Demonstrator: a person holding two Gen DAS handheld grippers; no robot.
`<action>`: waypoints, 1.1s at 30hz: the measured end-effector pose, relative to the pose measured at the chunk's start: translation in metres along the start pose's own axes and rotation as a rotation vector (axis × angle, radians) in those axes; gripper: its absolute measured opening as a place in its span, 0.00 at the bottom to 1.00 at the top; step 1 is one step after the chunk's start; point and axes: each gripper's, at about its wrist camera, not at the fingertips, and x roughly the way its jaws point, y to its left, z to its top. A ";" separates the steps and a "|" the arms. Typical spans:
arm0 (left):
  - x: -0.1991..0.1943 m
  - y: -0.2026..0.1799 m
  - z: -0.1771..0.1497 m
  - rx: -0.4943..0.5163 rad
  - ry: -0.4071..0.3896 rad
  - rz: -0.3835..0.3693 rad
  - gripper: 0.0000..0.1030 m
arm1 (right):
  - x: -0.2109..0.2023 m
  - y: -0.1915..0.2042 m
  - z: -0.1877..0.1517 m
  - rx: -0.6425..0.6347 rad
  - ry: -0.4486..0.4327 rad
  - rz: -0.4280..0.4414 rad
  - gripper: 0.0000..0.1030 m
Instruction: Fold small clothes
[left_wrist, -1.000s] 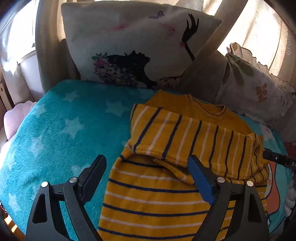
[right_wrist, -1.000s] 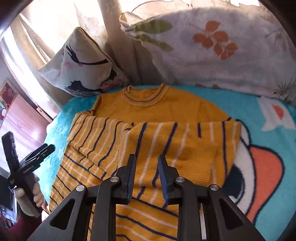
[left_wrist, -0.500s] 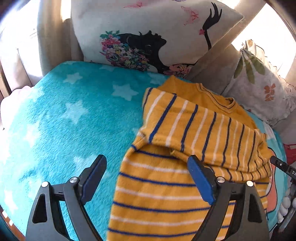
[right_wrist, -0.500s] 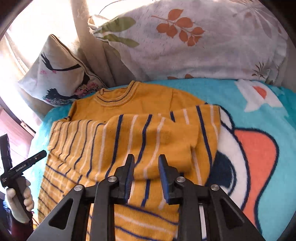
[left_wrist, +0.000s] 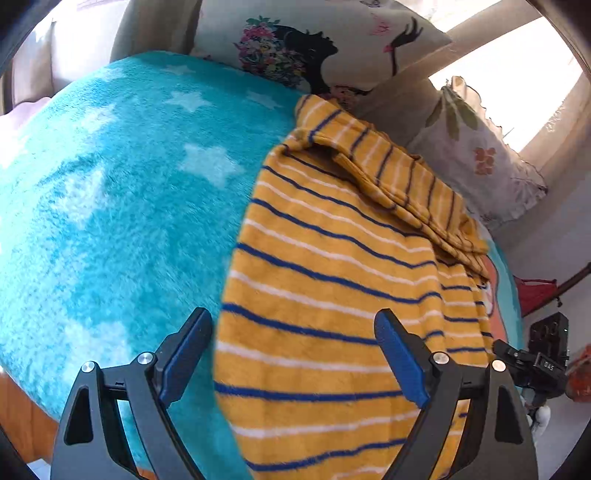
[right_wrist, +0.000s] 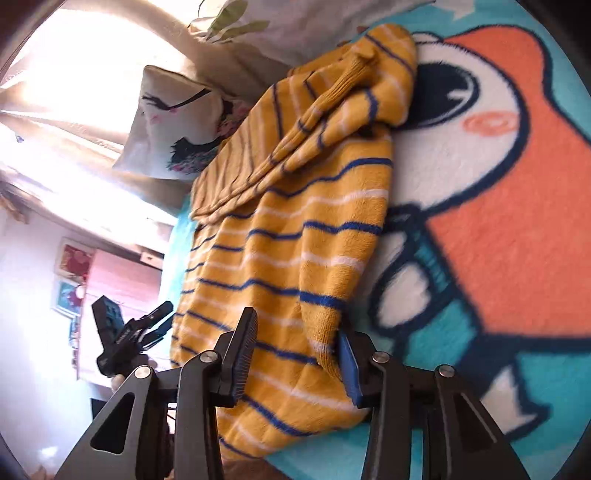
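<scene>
Now the striped sweater (left_wrist: 325, 295) is laid lengthwise on the bed blanket (left_wrist: 110, 206), hem nearest both tools. The left hand-held gripper (left_wrist: 293, 354) is spread above it; the right hand-held gripper (right_wrist: 297, 358) is spread astride the hem corner.

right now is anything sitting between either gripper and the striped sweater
Nothing visible is. The left gripper is open right over the striped sweater, and the right gripper is open with the hem between its fingers. Only the blanket lies around it.
</scene>
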 end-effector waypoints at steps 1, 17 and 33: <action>-0.002 -0.004 -0.009 0.006 -0.001 -0.031 0.86 | 0.004 0.003 -0.008 0.001 0.003 0.027 0.44; -0.030 -0.025 -0.062 0.057 -0.048 -0.010 0.10 | 0.005 0.062 -0.093 -0.206 -0.058 0.016 0.18; -0.066 0.003 -0.064 0.005 -0.121 -0.035 0.09 | -0.062 0.031 -0.114 -0.167 -0.146 -0.029 0.10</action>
